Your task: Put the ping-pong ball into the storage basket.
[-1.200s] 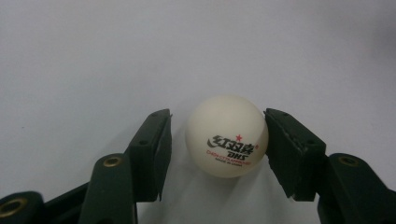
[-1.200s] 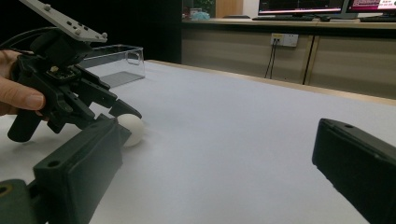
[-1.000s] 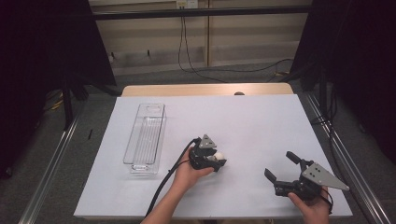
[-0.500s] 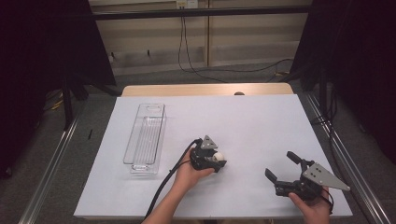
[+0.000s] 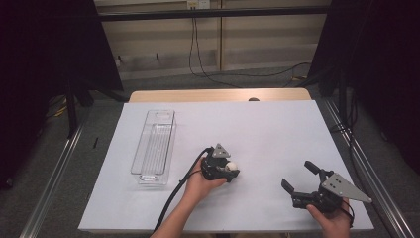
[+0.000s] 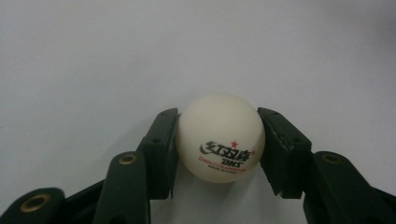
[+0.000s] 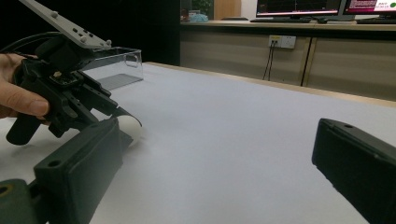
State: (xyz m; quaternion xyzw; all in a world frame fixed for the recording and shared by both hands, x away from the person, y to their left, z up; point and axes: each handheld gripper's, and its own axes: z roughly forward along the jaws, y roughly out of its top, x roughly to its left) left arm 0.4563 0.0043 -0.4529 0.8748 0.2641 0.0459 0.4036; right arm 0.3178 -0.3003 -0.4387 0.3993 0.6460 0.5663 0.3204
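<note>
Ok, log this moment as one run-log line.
left gripper: jaws just closing, shut on white printed table-tennis ball | right gripper: open, empty | clear plastic tray: empty | ball on white table

A clear plastic bin [image 5: 154, 147], long and narrow with a ribbed floor, lies on the left part of the desk [image 5: 267, 129], its length running away from the near edge. The desk is covered by a white sheet, and a strip of bare wood [image 5: 218, 95] shows along its far side. Black cables [image 5: 198, 44] hang from a wall socket [image 5: 194, 4] onto the grey floor behind it. Metal rails [image 5: 54, 173] flank the desk on both sides. In the right gripper view, the bin [image 7: 114, 63] stands at the far left, and lit monitors [image 7: 299, 6] sit on a counter at the back.
</note>
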